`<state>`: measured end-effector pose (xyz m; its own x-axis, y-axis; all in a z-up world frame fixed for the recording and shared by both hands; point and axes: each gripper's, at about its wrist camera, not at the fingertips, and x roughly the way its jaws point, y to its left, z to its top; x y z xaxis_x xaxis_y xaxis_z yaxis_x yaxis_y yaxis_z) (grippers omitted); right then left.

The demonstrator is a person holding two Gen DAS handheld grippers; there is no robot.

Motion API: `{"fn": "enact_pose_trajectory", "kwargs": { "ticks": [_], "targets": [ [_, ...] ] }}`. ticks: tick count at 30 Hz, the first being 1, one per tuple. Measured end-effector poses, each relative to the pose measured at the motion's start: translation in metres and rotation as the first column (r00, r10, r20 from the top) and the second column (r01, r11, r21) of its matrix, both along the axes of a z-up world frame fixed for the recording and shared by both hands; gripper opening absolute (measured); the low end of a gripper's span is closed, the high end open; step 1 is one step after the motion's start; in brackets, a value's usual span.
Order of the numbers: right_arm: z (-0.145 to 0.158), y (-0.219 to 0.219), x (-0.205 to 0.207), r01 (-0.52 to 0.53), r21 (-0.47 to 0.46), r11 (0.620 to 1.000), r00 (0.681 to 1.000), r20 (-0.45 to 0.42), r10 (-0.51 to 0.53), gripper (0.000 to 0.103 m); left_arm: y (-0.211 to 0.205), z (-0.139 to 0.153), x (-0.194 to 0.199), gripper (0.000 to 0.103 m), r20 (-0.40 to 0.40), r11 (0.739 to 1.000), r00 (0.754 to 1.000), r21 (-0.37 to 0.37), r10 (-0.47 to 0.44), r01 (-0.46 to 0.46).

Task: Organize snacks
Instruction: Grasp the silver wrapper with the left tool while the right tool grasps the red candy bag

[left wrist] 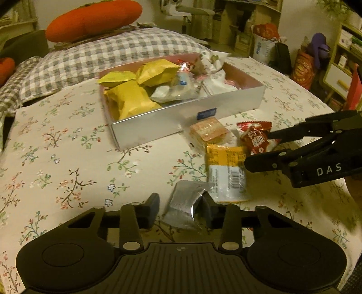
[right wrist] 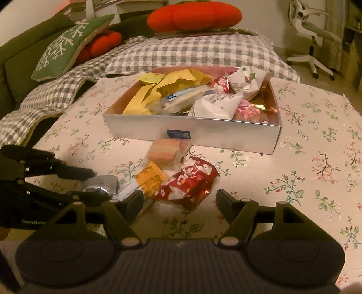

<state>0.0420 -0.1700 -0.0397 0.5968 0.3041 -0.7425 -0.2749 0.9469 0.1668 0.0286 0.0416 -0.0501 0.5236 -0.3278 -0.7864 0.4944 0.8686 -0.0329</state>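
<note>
A silver box (left wrist: 158, 127) (right wrist: 192, 133) full of yellow and white snack packets stands on the floral cloth. In front of it lie a clear cracker pack (left wrist: 208, 131) (right wrist: 167, 153), a red packet (left wrist: 255, 138) (right wrist: 187, 185), an orange-and-white packet (left wrist: 226, 171) (right wrist: 149, 181) and a crumpled silver packet (left wrist: 185, 208) (right wrist: 101, 184). My left gripper (left wrist: 179, 203) (right wrist: 95, 184) straddles the silver packet: its right pad touches it, and a sliver of cloth shows at the left pad. My right gripper (right wrist: 179, 201) (left wrist: 258, 149) is open, with the red packet's near end between its tips, untouched.
A grey checked quilt (right wrist: 181, 52) and an orange pumpkin cushion (right wrist: 194, 15) lie behind the box, with a green cushion (right wrist: 67, 43) at the far left. A white office chair (right wrist: 312, 34) stands at the back right. Shelves and bags (left wrist: 303, 67) line the room's edge.
</note>
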Motion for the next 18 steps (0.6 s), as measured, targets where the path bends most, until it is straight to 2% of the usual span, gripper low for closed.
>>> {"fn": "enact_pose_trajectory", "kwargs": {
  "ticks": [3, 5, 12, 18],
  "targets": [
    [-0.001, -0.002, 0.002, 0.017, 0.028, 0.999, 1.000, -0.012, -0.016, 0.062, 0.000, 0.001, 0.001, 0.025, 0.006, 1.000, 1.000, 0.006, 0.023, -0.023],
    [-0.001, -0.003, 0.003, 0.030, 0.041, 0.999, 0.999, -0.014, -0.030, 0.061, -0.001, 0.001, 0.002, 0.023, 0.008, 0.999, 0.999, 0.006, 0.035, -0.035],
    [0.000, -0.010, 0.007, 0.066, 0.083, 0.994, 0.998, -0.029, -0.064, 0.056, -0.008, 0.000, 0.003, 0.022, 0.020, 0.999, 0.999, 0.021, 0.049, -0.049],
    [0.000, -0.014, 0.007, 0.092, 0.077, 0.993, 0.996, -0.030, -0.090, 0.054, -0.010, 0.000, 0.007, 0.022, 0.015, 0.996, 0.997, 0.022, 0.081, -0.082]
  ]
}}
